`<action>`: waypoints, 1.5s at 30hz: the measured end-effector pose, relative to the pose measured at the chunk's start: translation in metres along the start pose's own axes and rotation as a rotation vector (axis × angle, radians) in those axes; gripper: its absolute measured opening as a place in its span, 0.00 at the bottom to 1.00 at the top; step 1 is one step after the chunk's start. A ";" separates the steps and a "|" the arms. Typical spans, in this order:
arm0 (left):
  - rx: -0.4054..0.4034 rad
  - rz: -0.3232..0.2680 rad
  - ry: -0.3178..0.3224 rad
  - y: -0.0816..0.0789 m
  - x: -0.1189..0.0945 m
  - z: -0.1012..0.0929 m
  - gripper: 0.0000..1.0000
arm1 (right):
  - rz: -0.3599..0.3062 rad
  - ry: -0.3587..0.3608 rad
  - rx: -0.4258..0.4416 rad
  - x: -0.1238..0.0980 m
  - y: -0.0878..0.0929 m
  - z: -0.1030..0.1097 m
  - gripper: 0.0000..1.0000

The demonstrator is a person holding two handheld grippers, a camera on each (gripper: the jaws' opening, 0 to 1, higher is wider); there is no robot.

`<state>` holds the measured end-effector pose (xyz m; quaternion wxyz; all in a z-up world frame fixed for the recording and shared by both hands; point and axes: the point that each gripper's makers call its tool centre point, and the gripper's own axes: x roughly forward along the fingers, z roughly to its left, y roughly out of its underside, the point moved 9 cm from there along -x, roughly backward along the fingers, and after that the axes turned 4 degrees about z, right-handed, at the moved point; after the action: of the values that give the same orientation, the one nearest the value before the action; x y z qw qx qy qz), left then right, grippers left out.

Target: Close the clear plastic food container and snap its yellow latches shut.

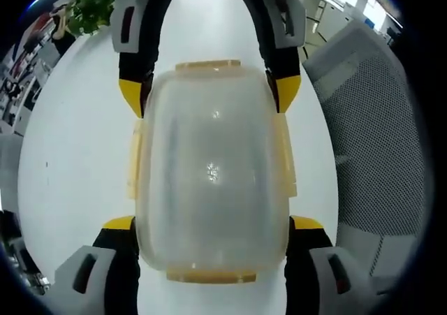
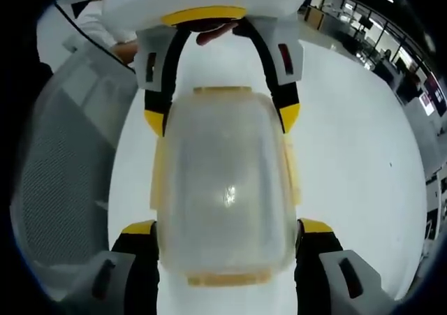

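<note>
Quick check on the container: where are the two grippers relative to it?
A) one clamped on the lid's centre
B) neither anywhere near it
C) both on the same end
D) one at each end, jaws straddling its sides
D: the left gripper straddles the near end of the clear container while the right gripper comes in from the far end, yellow jaw tips on either side.

container (image 1: 213, 168): clear, frosted
latches (image 1: 207, 66): yellow
tabletop (image 1: 77, 154): white
jaws: black, yellow tips
chair (image 1: 377, 140): grey mesh
plant (image 1: 89, 8): green
</note>
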<state>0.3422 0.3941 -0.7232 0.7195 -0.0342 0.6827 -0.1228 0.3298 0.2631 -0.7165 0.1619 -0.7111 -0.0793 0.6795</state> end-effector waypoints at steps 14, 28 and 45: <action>-0.007 -0.013 0.000 0.029 -0.007 -0.002 0.87 | 0.000 -0.002 -0.005 0.010 -0.026 0.001 0.81; -0.010 -0.025 0.003 0.037 -0.008 -0.002 0.87 | -0.020 -0.010 -0.005 0.012 -0.033 0.001 0.81; -0.013 -0.026 0.010 0.037 -0.008 -0.002 0.88 | -0.019 -0.022 0.005 0.014 -0.032 0.000 0.82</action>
<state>0.3451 0.4314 -0.7240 0.7143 -0.0472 0.6864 -0.1281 0.3343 0.2978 -0.7185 0.1691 -0.7023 -0.0864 0.6861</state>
